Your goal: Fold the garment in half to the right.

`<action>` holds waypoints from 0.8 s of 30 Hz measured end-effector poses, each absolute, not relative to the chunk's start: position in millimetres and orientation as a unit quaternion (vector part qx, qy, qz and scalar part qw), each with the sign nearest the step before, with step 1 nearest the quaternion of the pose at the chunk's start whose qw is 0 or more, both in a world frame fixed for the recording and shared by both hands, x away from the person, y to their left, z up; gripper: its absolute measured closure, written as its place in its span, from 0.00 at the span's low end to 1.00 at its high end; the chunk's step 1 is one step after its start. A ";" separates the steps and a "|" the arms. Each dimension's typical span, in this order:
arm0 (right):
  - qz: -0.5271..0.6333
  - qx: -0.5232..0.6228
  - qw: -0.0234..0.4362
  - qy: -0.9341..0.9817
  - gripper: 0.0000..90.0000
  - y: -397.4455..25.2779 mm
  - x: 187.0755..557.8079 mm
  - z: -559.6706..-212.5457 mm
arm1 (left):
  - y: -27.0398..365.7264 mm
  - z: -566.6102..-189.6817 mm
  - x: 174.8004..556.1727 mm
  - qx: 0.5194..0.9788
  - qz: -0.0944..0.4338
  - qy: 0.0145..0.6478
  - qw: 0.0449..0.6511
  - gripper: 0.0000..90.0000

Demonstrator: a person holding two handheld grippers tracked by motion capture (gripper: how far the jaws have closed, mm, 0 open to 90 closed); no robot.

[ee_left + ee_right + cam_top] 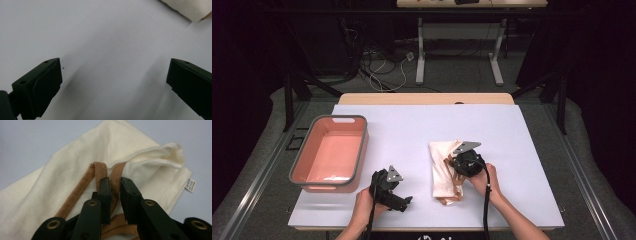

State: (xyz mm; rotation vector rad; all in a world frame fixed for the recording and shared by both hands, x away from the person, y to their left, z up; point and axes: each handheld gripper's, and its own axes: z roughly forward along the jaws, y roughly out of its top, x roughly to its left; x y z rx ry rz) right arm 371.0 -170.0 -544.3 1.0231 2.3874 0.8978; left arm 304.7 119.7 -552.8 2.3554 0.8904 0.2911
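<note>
A folded cream garment (441,172) with brown trim lies on the white table (412,130), right of centre. My right gripper (458,171) is down on it. In the right gripper view the jaws (115,181) are shut on a brown strap (83,186) of the cream garment (75,157). My left gripper (402,202) rests low near the table's front edge, left of the garment and apart from it. Its jaws (115,65) stand wide open over bare table with nothing between them. A corner of the garment (190,8) shows at the upper right of the left gripper view.
A pink basin (339,119) with a grey rim stands at the table's left side, with nothing in it. A small white label (190,185) hangs off the garment's hem. Bare table lies between basin and garment.
</note>
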 end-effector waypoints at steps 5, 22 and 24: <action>0.319 0.374 0.204 0.847 0.88 -178.3 369.0 -542.1 | 119.4 -552.6 304.1 0.887 0.109 0.334 0.300 0.00; 0.302 0.400 0.221 0.837 0.79 -201.7 367.3 -539.2 | 122.0 -551.0 302.4 0.887 0.109 0.334 0.299 0.00; 0.311 0.395 0.221 0.836 0.77 -200.0 365.7 -534.9 | 122.5 -551.4 301.6 0.887 0.110 0.334 0.300 0.00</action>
